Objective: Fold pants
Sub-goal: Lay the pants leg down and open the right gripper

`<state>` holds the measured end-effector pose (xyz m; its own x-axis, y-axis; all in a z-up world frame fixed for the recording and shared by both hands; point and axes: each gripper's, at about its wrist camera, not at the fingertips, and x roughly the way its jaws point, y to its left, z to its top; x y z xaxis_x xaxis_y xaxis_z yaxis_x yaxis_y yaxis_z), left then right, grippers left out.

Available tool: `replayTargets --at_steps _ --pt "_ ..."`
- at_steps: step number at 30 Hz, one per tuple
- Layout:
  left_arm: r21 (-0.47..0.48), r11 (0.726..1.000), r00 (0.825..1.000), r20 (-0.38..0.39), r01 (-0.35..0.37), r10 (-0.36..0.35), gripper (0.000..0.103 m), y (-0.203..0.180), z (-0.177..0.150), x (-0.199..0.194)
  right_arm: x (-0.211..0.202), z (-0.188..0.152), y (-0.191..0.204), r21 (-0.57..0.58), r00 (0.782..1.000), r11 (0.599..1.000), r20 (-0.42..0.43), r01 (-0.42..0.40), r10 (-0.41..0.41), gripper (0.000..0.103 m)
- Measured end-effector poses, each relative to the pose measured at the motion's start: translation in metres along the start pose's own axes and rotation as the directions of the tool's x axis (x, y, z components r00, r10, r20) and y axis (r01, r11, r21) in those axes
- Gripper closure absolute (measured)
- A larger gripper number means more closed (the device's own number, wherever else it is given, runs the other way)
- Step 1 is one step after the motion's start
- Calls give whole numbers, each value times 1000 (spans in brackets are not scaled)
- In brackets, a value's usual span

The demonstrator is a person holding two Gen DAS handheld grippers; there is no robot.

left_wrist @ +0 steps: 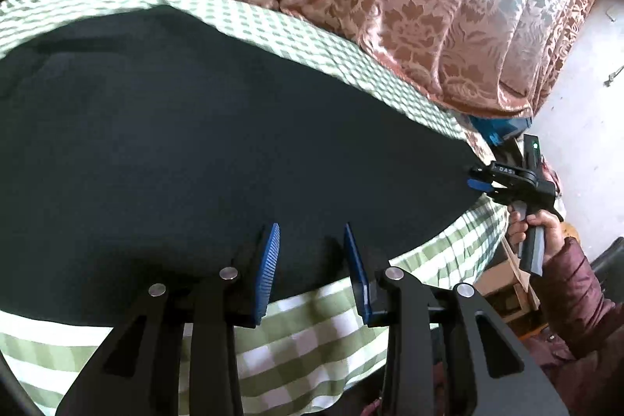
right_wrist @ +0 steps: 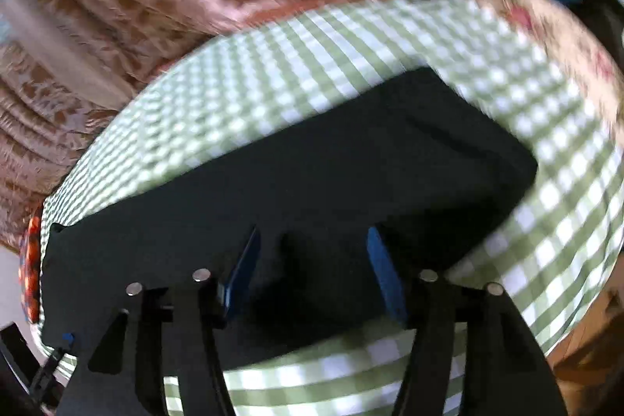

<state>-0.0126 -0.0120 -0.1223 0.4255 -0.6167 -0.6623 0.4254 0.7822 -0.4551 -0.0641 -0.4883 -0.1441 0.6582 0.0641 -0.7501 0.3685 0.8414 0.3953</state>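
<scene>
Both jaws stand apart, empty: left hand-held gripper (left_wrist: 312,260) and right hand-held gripper (right_wrist: 312,264) hover above the pants (left_wrist: 175,143), seemingly released to lie flat.

Soft daylight; right wrist view motion-blurred, both fisheye-warped at edges.

— Is any lettering to be read?
— Only one mark: the white letters "DAS" are seen on the black arm of the right gripper (left_wrist: 479,178), in the left wrist view.
— And in the right wrist view?
— Nothing legible is found there; that picture is blurred.
</scene>
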Motion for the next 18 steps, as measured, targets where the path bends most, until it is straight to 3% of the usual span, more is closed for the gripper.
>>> replayTargets --at_steps 3,6,8,10,11,13,15,17,18 --pt "-41 999 998 53 -35 37 70 15 7 -17 -4 6 45 -93 990 985 -12 -143 143 45" --pt "-90 991 989 102 -94 103 70 36 16 -33 12 8 107 -205 955 933 -99 -294 280 50" --pt "-121 983 980 125 -141 156 70 50 24 -40 29 8 149 -232 903 875 -186 -424 388 53" --pt "-143 978 975 140 -155 175 70 59 30 -43 53 6 202 -195 765 755 -338 -626 548 52" --pt "-151 976 973 146 -156 178 70 63 34 -44 57 3 217 -192 734 727 -371 -660 569 51" --pt "-142 973 968 144 -184 204 70 67 36 -45 75 3 264 -202 670 662 -445 -722 594 36" --pt "-131 971 966 139 -199 217 70 70 36 -43 90 2 304 -201 625 621 -498 -757 601 36" --pt "-128 973 970 127 -192 208 70 73 33 -41 106 7 332 -204 610 610 -530 -766 589 36" --pt "-121 972 969 119 -201 215 70 75 30 -40 117 10 345 -214 615 614 -541 -760 573 36"
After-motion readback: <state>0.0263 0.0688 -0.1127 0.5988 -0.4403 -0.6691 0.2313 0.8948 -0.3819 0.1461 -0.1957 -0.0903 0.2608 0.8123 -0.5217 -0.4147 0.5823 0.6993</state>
